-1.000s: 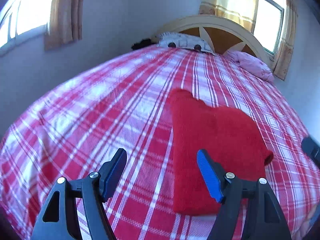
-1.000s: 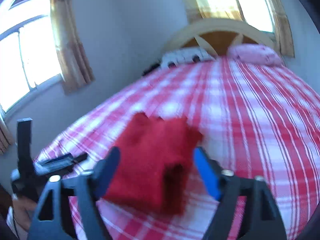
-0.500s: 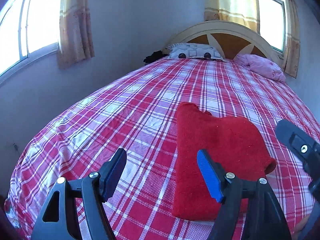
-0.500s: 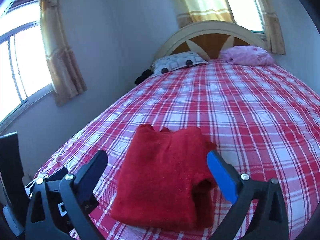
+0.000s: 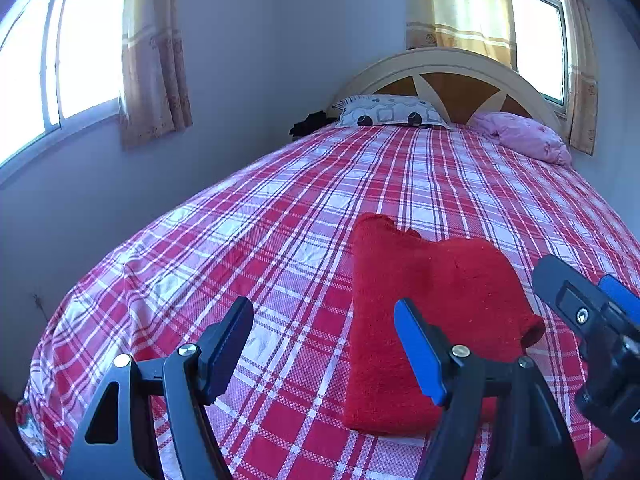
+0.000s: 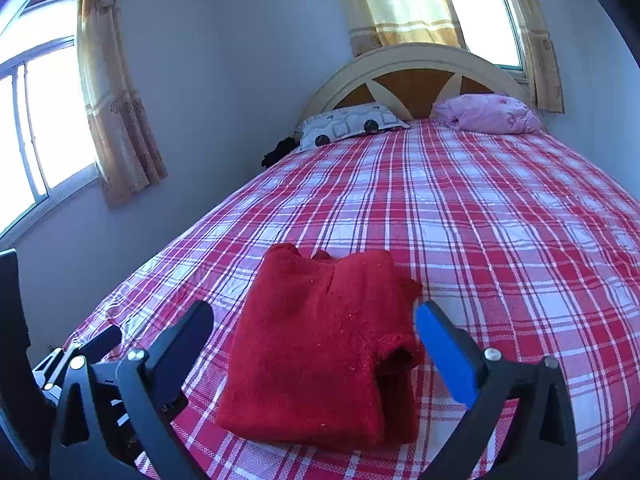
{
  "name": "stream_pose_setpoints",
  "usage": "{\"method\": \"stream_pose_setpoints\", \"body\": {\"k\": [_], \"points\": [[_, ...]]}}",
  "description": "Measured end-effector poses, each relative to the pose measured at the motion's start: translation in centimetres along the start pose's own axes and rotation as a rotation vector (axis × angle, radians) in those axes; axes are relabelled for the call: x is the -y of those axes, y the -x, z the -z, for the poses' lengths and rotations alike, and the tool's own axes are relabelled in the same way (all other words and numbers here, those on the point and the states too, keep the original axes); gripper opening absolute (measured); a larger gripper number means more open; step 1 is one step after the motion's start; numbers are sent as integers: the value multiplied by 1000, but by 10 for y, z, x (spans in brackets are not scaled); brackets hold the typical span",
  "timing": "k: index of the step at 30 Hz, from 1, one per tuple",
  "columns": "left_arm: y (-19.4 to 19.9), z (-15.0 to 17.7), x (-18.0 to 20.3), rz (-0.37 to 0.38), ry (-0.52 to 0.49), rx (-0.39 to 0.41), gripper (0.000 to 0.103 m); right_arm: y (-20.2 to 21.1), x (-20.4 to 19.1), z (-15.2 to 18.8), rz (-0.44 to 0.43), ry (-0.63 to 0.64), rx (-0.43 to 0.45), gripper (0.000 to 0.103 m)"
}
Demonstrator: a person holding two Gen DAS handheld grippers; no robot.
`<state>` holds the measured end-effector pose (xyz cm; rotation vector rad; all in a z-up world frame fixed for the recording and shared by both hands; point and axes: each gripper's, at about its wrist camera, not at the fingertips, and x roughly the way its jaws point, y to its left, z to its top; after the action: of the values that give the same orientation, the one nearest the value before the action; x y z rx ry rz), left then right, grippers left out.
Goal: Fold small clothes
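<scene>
A folded red knit garment [image 5: 432,304] lies flat on the red and white plaid bedspread [image 5: 280,248] near the foot of the bed. It also shows in the right wrist view [image 6: 324,344]. My left gripper [image 5: 324,354] is open and empty, raised above the bed just left of the garment. My right gripper [image 6: 316,354] is open and empty, raised above the garment's near end. The right gripper also shows at the right edge of the left wrist view [image 5: 592,316].
A patterned pillow [image 5: 392,111] and a pink pillow [image 5: 524,136] lie by the curved headboard [image 5: 448,76]. A dark item [image 5: 310,123] sits at the bed's far left corner. Walls and curtained windows [image 5: 60,76] flank the bed.
Both grippers have lifted and pulled back from the garment, so more of the room shows. The garment stays folded in place. The right gripper has come into the left wrist view.
</scene>
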<state>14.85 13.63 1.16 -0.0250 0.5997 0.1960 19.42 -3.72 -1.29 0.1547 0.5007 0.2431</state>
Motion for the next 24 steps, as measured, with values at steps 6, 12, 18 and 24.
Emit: {"method": "stream_pose_setpoints", "body": {"k": [6,12,18,24], "points": [[3,-1,4,9,-4,3,74,5,0,-3,20,10,17,103],[0,-1,6,-7,-12,-7,74,4,4,-3,19,-2,4,103],[-2,1,8,-35,-20,-11,74,2,5,0,20,-8,-7,103],[-5,1,7,-24,-17,-21,74,3,6,0,18,-8,-6,103]]}}
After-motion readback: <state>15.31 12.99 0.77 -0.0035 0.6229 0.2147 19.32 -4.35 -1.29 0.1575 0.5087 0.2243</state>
